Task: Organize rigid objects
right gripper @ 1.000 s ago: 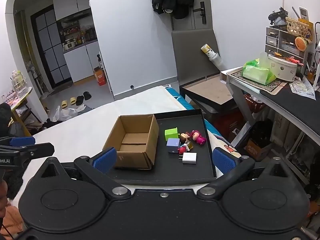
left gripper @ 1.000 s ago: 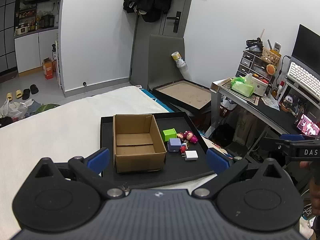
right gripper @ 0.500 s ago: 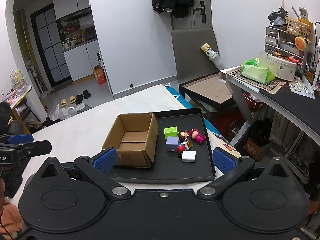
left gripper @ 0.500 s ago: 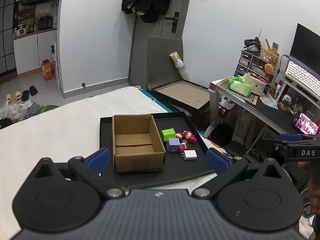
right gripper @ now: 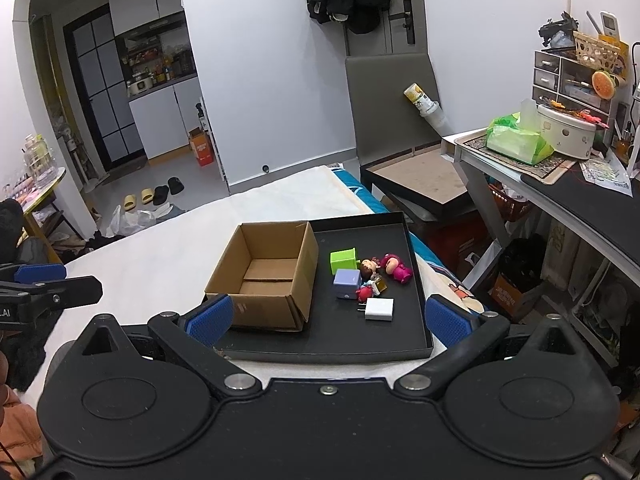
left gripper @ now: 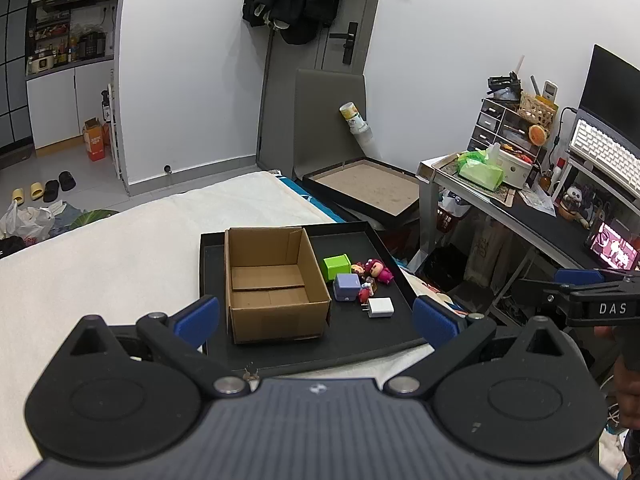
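Both my grippers hang back from the black tray [left gripper: 360, 344], jaws spread wide, nothing held: left gripper [left gripper: 316, 316] looks at it from the near edge, right gripper [right gripper: 327, 316] likewise, a bit more from the right. Tray sits on the bed [left gripper: 120, 248], white cover. Open cardboard box [right gripper: 266, 272] stands on the tray's left part, empty as far as I see, flaps up. Loose items are bunched just right of the box: green cube [right gripper: 344, 260] at the back, purple cube [right gripper: 347, 283] in front of it and touching or nearly so, pink figurine [right gripper: 395, 268] and a brown-haired figurine [right gripper: 368, 269] beside them, a small red toy [right gripper: 364, 293] lower down, and the white charger [right gripper: 379, 309] nearest me, lying flat, prongs pointing left. Nothing sorted yet, I judge the box is the target. All look light, hard plastic, no give, so a modest squeeze is enough. Cubes: grip across two flat opposite faces, easy. Charger: smooth, likely slippery, take it across the long flat sides, away from the prongs. Figurines are rounded and tangled together, could roll or drag a neighbour; pinch at the body, not the head. Charger is the clearest first pick.
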### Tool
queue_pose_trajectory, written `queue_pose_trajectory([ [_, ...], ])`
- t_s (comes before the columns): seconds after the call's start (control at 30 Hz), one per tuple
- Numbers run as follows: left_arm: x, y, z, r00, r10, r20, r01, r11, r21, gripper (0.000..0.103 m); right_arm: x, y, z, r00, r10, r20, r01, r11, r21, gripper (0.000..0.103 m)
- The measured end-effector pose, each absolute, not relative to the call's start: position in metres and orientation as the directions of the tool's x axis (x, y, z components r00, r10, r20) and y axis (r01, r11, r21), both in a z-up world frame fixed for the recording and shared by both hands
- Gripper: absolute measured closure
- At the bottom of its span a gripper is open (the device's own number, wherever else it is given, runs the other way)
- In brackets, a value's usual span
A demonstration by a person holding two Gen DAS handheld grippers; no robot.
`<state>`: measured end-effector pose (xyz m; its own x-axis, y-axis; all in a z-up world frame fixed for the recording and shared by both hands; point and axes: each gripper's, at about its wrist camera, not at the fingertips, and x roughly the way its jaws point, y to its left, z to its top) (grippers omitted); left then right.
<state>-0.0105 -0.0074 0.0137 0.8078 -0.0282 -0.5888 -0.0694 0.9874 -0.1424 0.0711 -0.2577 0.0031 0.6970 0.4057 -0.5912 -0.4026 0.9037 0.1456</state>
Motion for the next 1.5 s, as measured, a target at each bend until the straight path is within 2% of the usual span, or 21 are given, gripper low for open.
queue_pose_trajectory([
  [1.03, -0.016, -0.007, 0.005, 0.809, -0.015, -0.587, -0.084, 0.986, -0.141, 0.001, 0.069, -0.26, -0.006, 0.699, 0.407, -0.588, -0.405, 0.903, 0.145, 0.0],
  [1.5, 0.022, 0.006, -0.012, 0.76, -0.002, -0.65, -0.123, 0.982, -0.146, 0.001, 0.096, -0.257, -0.021, 0.691, 0.428, -0.583, -0.397, 0.898, 0.189, 0.0],
])
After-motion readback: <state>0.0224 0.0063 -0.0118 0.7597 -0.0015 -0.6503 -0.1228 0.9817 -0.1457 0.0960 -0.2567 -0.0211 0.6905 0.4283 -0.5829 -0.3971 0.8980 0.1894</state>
